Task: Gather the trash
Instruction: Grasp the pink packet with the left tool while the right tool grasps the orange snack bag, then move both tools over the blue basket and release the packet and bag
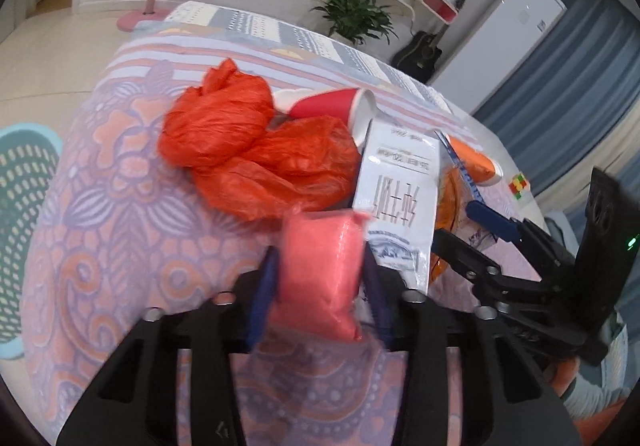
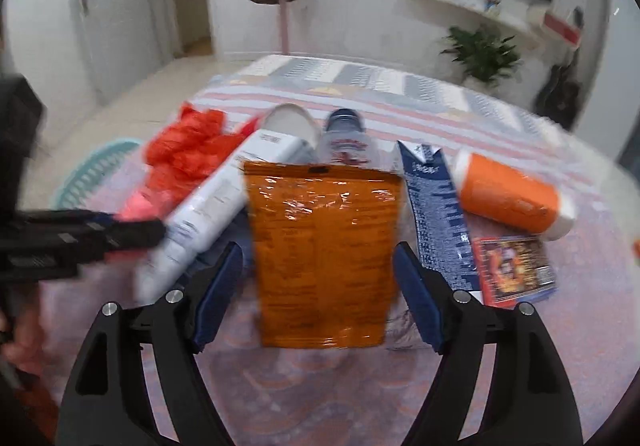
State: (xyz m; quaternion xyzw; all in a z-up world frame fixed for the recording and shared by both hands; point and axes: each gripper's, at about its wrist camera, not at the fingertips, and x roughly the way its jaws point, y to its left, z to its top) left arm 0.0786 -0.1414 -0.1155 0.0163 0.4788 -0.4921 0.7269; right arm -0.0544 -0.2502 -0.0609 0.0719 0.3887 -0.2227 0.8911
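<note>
Pink packet (image 1: pixel 320 278) clenched in left hand-held gripper (image 1: pixel 320 286); right hand-held gripper (image 2: pixel 320 286) released; two cups.

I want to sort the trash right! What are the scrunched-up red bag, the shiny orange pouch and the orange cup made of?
The red bag looks like thin plastic film: crinkly, slightly see-through, matte sheen. The orange pouch seems to be glossy plastic or foil laminate: bright glare patches and wrinkled seams. The orange cup, lying on its side, is probably coated paper: white rim, dull surface.

The room is bright and evenly lit. Both pictures bend at the round, dark edges. The right wrist view is blurry; the orange pouch (image 2: pixel 322 242) shines.
</note>
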